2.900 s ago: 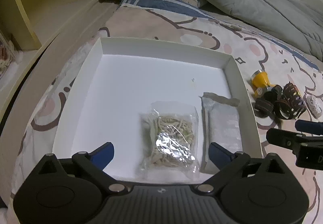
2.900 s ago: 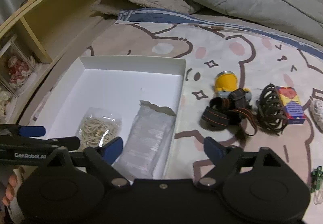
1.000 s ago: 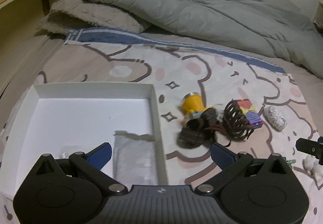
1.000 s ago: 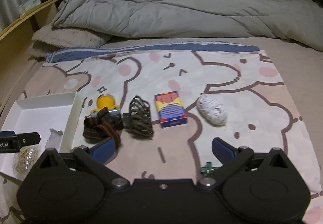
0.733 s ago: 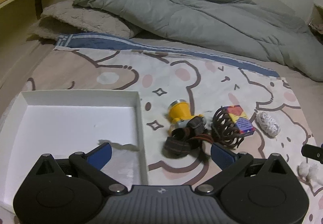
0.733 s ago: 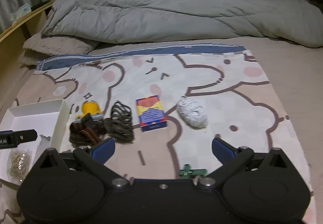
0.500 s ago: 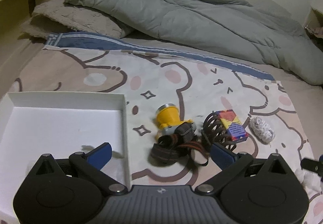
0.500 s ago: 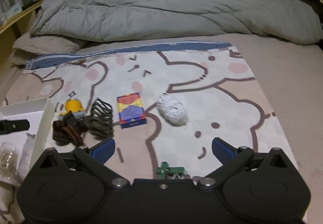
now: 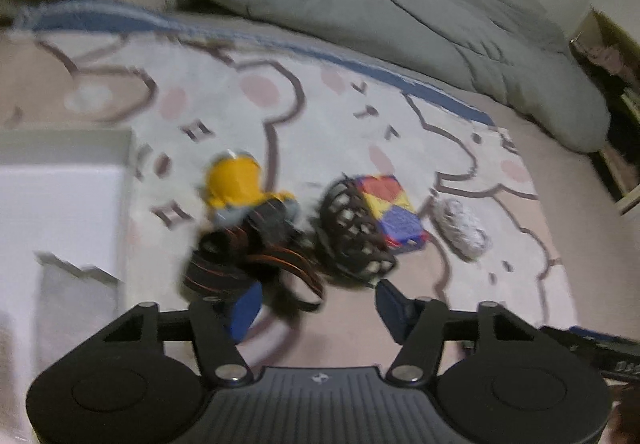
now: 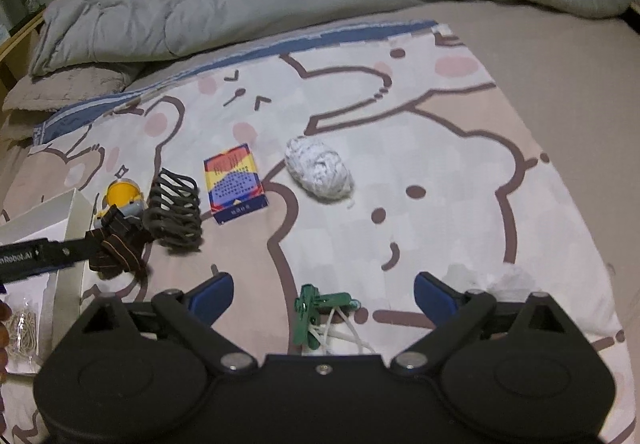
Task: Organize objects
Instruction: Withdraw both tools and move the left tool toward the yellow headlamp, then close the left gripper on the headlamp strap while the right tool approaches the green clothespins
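Near the bear-print sheet's [image 10: 420, 172] front edge, only the right wrist view is showing green clips [image 10: 316, 310] between the right gripper's [image 10: 323, 294] wide, closing jaws; the left gripper [image 9: 318, 302] is narrowing over headlamp straps [image 9: 256, 264], not yet pinching them.

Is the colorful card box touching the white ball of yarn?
Apart. The right wrist view shows the card box and the yarn ball with a clear strip of bedsheet between them.

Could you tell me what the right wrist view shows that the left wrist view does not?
Only the right wrist view shows the green clip between the closing right gripper jaws, and the bag of rubber bands. Only the left wrist view shows the closing left gripper near the headlamp strap. Both show the headlamp, card box, dark hair claw, white bundle and white box.
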A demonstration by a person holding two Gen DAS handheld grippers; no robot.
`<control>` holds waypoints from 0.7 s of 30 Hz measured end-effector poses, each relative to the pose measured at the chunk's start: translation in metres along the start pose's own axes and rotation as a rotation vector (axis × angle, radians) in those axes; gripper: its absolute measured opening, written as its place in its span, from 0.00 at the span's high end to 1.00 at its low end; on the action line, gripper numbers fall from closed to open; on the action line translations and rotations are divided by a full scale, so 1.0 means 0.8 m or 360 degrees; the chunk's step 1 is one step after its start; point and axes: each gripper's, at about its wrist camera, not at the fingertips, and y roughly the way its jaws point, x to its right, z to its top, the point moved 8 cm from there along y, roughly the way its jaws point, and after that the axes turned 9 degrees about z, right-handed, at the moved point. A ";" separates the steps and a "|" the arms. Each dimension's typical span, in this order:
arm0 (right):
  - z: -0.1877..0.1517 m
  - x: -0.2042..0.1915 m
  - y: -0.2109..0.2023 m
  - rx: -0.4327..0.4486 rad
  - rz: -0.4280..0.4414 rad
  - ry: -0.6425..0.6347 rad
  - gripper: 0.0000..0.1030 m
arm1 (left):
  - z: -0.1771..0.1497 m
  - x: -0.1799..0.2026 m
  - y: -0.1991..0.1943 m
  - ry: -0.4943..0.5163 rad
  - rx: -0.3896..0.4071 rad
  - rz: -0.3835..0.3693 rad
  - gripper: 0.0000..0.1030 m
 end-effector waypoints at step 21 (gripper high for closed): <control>-0.034 0.005 0.035 -0.0219 0.0063 0.0020 0.24 | -0.008 0.023 0.052 -0.0042 0.0084 -0.0095 0.57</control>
